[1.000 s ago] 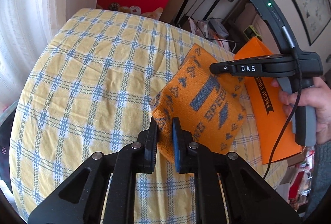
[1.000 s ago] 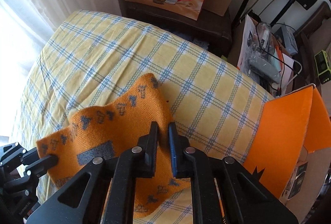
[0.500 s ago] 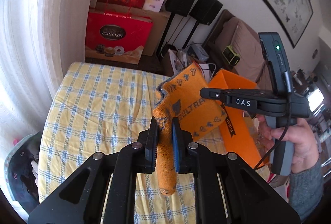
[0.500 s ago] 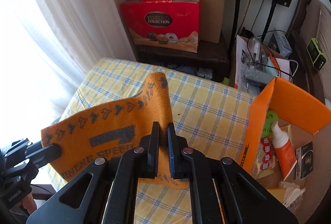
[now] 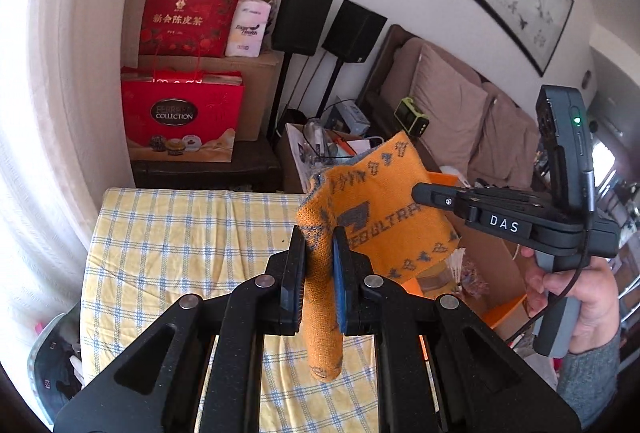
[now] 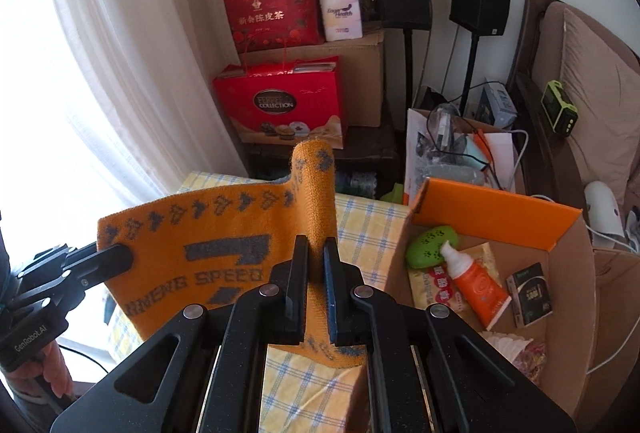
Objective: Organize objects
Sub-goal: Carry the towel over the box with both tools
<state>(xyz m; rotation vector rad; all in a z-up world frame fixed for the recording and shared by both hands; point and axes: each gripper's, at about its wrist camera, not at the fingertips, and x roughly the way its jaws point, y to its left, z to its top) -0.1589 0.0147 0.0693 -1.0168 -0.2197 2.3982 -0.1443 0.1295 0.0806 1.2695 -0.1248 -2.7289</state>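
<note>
Right wrist view: orange knit cloth [image 6: 224, 257] is hanging in the air above the tabletop [image 6: 360, 225], stretched sideways between both tools. Right tool [image 6: 316, 273] and left tool [image 5: 319, 265] are each clamping an end. Open box [image 6: 560, 273] is sitting right of the cloth, nearer the right hand.

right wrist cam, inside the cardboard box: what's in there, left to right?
Green paw-print case → orange-and-white tube → small dark packet. The yellow packet under the tube overlaps it, so it is left out. All lie in the orange-flapped box.
</note>
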